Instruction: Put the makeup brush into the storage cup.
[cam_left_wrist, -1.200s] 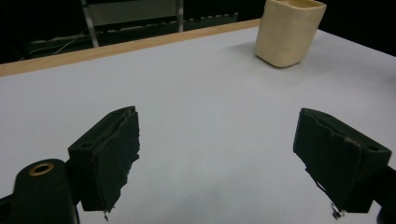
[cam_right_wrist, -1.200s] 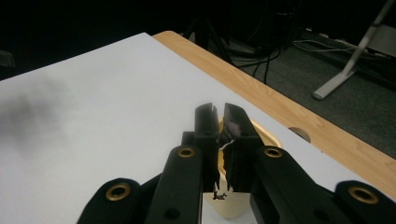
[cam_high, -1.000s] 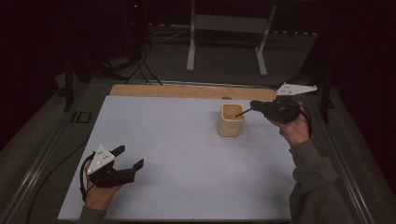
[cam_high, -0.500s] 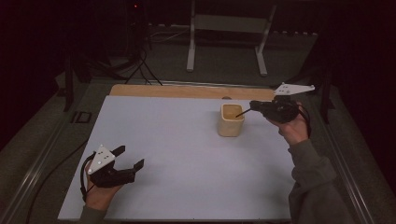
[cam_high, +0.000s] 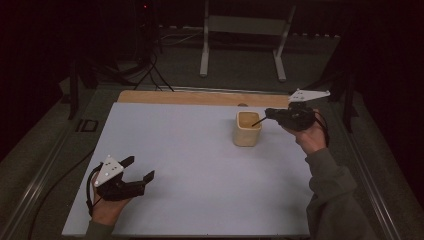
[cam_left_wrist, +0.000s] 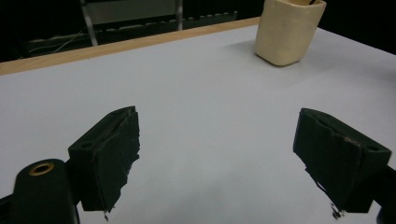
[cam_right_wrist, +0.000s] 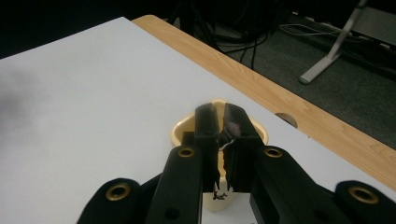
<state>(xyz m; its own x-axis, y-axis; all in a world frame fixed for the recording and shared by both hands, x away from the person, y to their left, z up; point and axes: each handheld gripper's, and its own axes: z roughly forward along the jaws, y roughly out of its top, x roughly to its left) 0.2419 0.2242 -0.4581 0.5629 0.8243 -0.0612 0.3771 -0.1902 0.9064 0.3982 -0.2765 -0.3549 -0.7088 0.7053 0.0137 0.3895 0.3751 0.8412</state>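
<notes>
The left gripper (cam_high: 136, 169) is resting at the near left of the white counter (cam_high: 190, 150), jaws spread wide around nothing. Farther right, the right gripper (cam_high: 257, 121) is hovering over the cream cup (cam_high: 247, 129), jaws pressed nearly together.

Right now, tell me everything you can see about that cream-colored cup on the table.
The cup is a small pale cream container with a squarish, rounded-corner mouth and smooth walls that look like ceramic or plastic. It stands upright on the white table, toward the far right, near the wooden edge strip. The right tongs, jaws nearly closed, are held over its open top; whether they touch the rim or grip something small is unclear. Its contents cannot be made out. The left tongs rest open far from it.
</notes>
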